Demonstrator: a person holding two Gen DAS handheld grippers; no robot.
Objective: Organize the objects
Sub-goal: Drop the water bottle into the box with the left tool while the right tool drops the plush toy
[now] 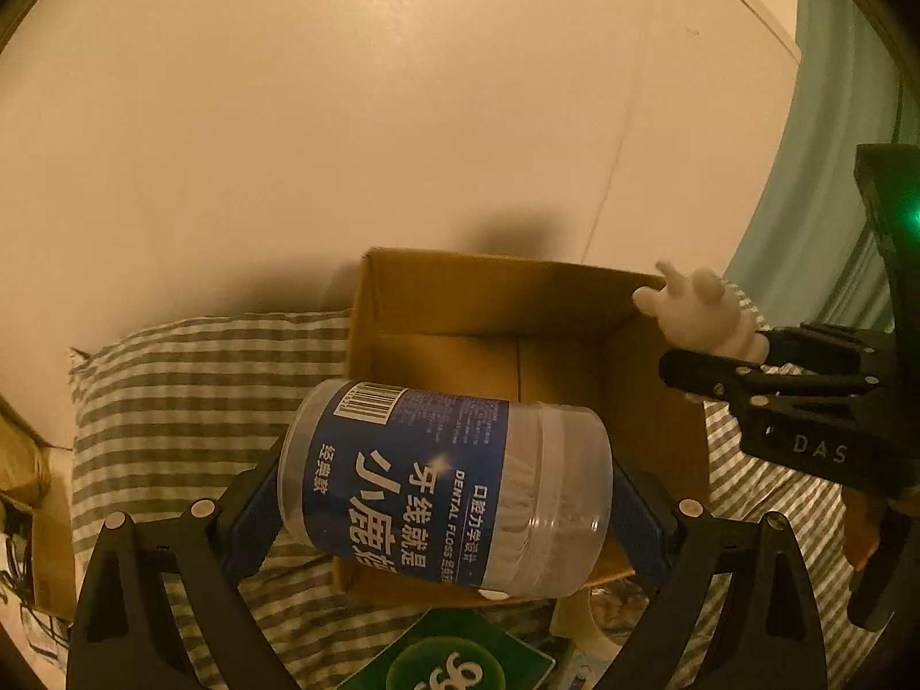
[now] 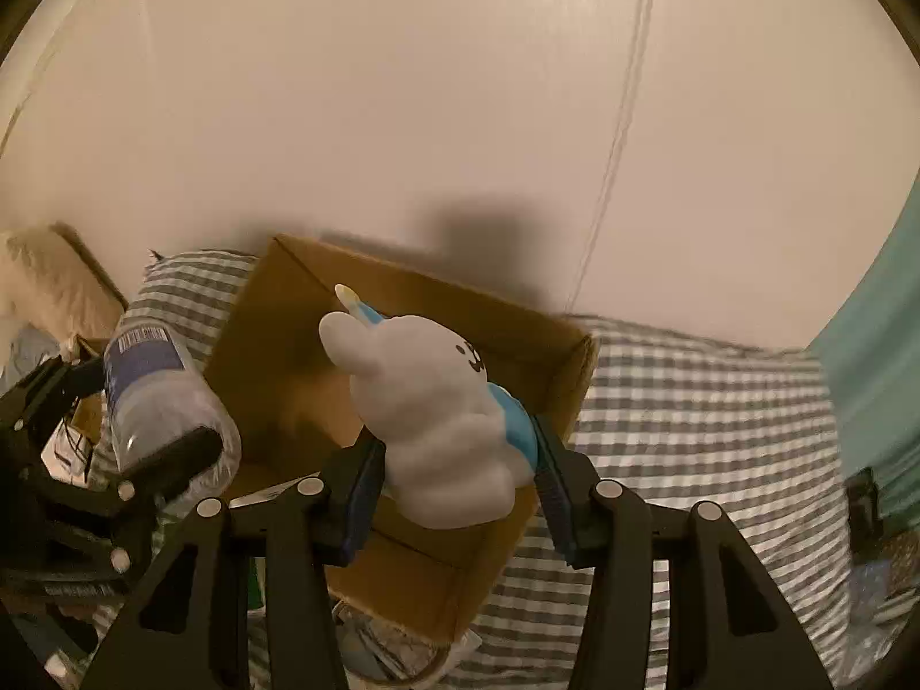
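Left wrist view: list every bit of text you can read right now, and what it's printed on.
"DENTAL FLOSS", beside large white Chinese characters: blue label of the clear floss jar held in the left gripper.
"DAS": body of the right gripper, which holds the white toy.
Barcode and fine print on the jar: too small to read.
Green packet: white print cut off, unreadable.

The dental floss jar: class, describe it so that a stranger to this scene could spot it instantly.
Find the open cardboard box on the striped bedding. At its near edge the left hand-held gripper clamps the dental floss jar, lying sideways. Unlike the white toy figure nearby, it is clear plastic with a blue label.
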